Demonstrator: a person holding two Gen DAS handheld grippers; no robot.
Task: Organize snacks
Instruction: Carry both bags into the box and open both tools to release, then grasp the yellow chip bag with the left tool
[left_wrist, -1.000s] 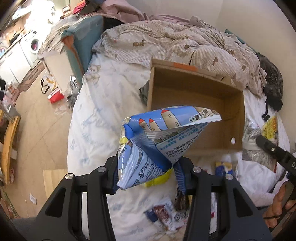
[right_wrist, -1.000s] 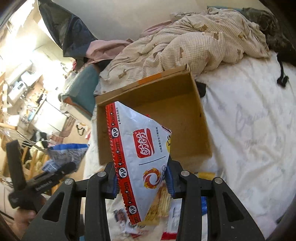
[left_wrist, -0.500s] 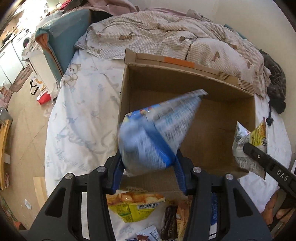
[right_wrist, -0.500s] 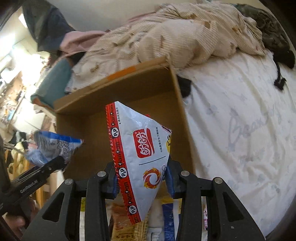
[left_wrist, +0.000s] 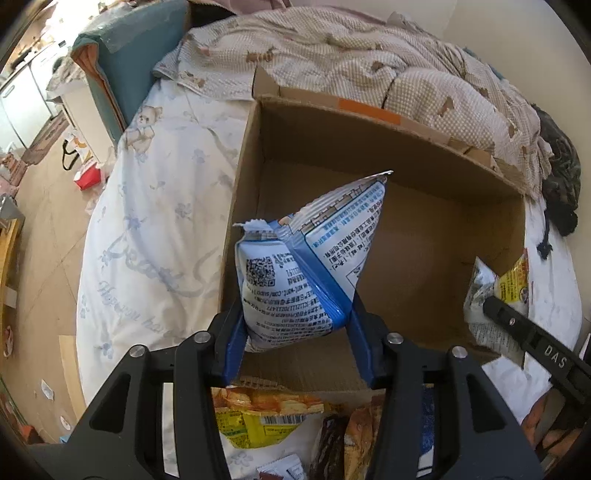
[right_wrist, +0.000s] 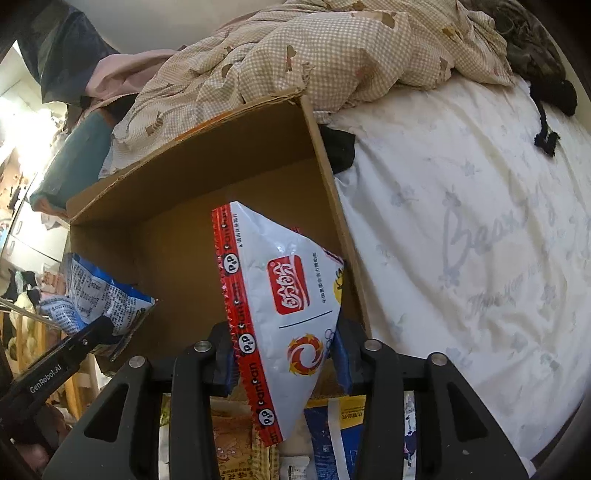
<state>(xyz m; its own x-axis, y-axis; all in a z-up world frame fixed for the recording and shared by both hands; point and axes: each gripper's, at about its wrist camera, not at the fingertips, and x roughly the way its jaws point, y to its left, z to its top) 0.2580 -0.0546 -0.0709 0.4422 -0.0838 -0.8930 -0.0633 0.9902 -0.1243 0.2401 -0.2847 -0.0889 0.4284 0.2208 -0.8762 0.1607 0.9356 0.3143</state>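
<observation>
My left gripper (left_wrist: 295, 343) is shut on a blue and white snack bag (left_wrist: 310, 266), held over the near left part of an open cardboard box (left_wrist: 424, 125) on the bed. My right gripper (right_wrist: 282, 354) is shut on a white and red snack bag (right_wrist: 288, 295), held over the box's (right_wrist: 221, 155) near right part. The box looks empty inside. Each gripper and its bag also show at the edge of the other's view: the right one in the left wrist view (left_wrist: 491, 295), the left one in the right wrist view (right_wrist: 99, 295).
Several loose snack packs (left_wrist: 258, 413) lie on the white bedsheet (left_wrist: 155, 221) in front of the box, also under my right gripper (right_wrist: 332, 435). A checked quilt (left_wrist: 351, 59) is heaped behind the box. The bed's left edge drops to the floor (left_wrist: 40, 229).
Both grippers have moved forward with their bags, from in front of the box to over its near edge. The blue bag has swung so its printed back faces the camera.
</observation>
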